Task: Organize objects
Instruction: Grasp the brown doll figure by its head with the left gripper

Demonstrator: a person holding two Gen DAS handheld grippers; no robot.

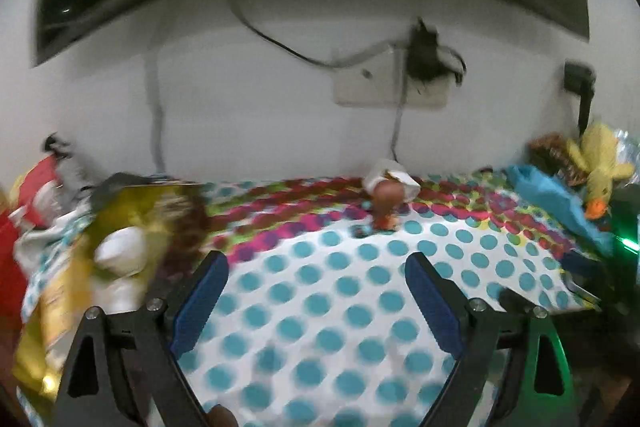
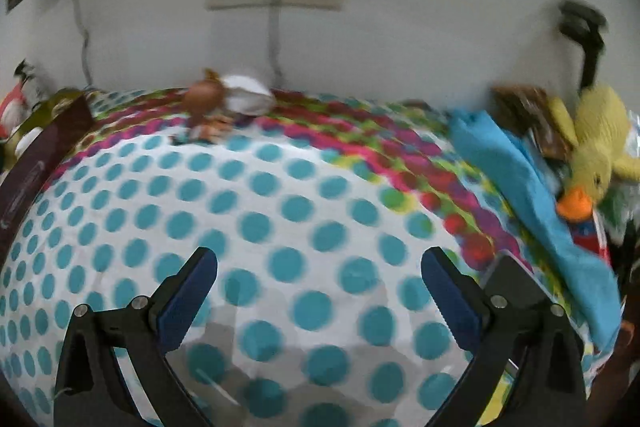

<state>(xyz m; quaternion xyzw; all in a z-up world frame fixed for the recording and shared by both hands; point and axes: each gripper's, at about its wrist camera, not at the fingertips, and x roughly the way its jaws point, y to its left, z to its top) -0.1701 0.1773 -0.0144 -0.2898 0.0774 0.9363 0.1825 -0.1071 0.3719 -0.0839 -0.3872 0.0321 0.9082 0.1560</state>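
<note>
Both wrist views are motion-blurred. Dotted cloth (image 1: 340,307) covers the work surface, bare in the middle, clutter at both ends.

Left wrist view, left to right: heap at 9 o'clock with a gold packet (image 1: 132,211) and a white rounded item (image 1: 120,251), identity unclear. Small brown figure (image 1: 386,205) at 12 o'clock beside a white crumpled piece (image 1: 394,179), near the wall. Blue cloth (image 1: 560,203) and yellow duck plush (image 1: 600,167) at 2 o'clock.

Left gripper (image 1: 316,263): jaws spread wide, nothing between them. Right gripper (image 2: 320,261): likewise released and empty, over bare cloth.

Right wrist view: dark maroon box (image 2: 44,155) at 9 o'clock, figure (image 2: 204,103) at 11, blue cloth (image 2: 520,179) and duck (image 2: 600,143) at 2 to 3.

Risks, judged:
- blur suggests fast travel; a reach at this pace could knock the figure over
- duck lies on the heaped pile; pulling it may drag the blue cloth or the packets under it
- cloth may bunch if a finger snags it
</note>
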